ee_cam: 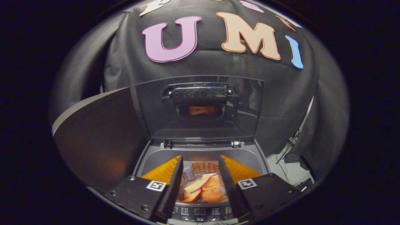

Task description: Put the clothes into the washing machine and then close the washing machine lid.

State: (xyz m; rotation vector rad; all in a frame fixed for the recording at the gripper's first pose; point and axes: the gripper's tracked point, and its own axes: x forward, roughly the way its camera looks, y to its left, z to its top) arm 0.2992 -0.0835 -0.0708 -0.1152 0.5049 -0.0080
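Orange clothes [204,189] lying crumpled at the bottom of the drum [201,170] of a top-loading washing machine [250,156], seen between the two fingers and below them. Perforated drum wall visible just beyond the garment. No cloth draped over the tub rim.

Step in hand, judged from this layout: loading complete, closing not yet begun. Lid [200,106] standing upright at the rear of the opening, hinged along the back edge, with the lid handle [200,93] near its top edge and an orange reflection in the glossy panel below the handle.

Next move, as a judgement: lift clear of the tub, reach to the top edge or handle of the lid, pull forward and down until seated. Care needed to keep the fingers out of the closing gap.

Gripper [200,178] spread wide, holding nothing, fingers apart with the clothes visible in the gap. Pose: poised above the front of the machine, over the control panel [200,212], pointing forward and tilted down into the drum. A dark curved panel [100,134] beside the machine, on the left.
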